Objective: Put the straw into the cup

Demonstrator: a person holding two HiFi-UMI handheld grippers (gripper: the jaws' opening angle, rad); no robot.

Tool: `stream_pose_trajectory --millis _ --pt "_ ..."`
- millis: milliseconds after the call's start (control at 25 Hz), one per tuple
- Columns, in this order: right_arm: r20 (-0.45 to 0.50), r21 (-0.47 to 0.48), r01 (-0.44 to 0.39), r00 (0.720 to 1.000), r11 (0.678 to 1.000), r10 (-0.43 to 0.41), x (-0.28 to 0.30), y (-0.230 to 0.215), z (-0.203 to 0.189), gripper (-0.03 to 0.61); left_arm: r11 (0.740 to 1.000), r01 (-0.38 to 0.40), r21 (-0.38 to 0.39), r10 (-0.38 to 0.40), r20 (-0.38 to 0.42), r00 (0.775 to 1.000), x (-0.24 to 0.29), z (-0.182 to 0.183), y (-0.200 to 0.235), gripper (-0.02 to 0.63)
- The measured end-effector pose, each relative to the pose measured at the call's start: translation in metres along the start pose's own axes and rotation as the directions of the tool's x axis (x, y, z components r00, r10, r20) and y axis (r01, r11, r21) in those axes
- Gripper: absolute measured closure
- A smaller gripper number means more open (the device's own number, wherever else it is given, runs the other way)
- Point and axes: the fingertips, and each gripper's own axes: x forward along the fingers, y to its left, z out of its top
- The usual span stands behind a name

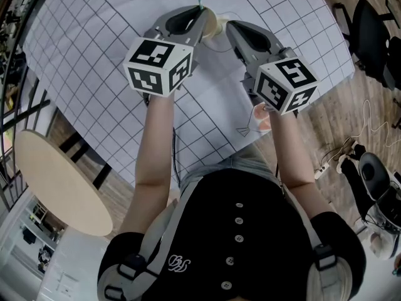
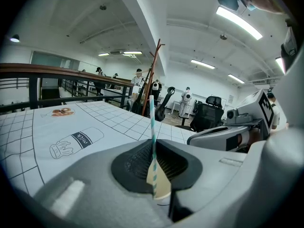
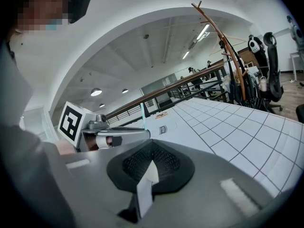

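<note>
White gridded sheet (image 1: 94,42) spread over a table, with a milk-bottle drawing (image 2: 76,142) printed on it. Around it, wood floor (image 1: 351,124), a round tabletop (image 1: 56,180) and black office chairs (image 1: 369,30). Farther off, a wood-topped railing (image 2: 71,72), a bare coat stand (image 2: 154,70) and strip lights on a white ceiling.

Straw (image 2: 152,122) standing upright, long axis near vertical, top end pointing at the ceiling, lower end running down between the jaws. Thin, with teal and white stripes. Pinched in the left gripper (image 2: 153,148), jaws closed on it at about mid-length, at the far part of the sheet.

Cup (image 1: 210,24), pale tan, just beside the left gripper's tip and between the two grippers. Seen as a tan wedge behind the straw's lower part in the left gripper view. Cannot tell whether the tip is inside the cup.

Right gripper (image 3: 151,146) close by on the cup's other side, jaws drawn together with nothing between them.
</note>
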Motion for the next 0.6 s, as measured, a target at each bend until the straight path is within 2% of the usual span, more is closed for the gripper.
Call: stream_pose_trajectory --millis 360,600 --pt "-0.003 0.002 -0.010 1.000 1.000 0.010 -0.0014 0.0012 0.0015 0.578 1.000 0.016 -0.008 -0.016 -0.007 1.000 0.0031 0.0013 0.0011 0.589" --pt "-0.004 0.003 -0.010 1.000 1.000 0.010 -0.0022 0.0004 0.0015 0.578 1.000 -0.008 -0.007 0.008 -0.013 1.000 0.0035 0.0009 0.0029 0.589"
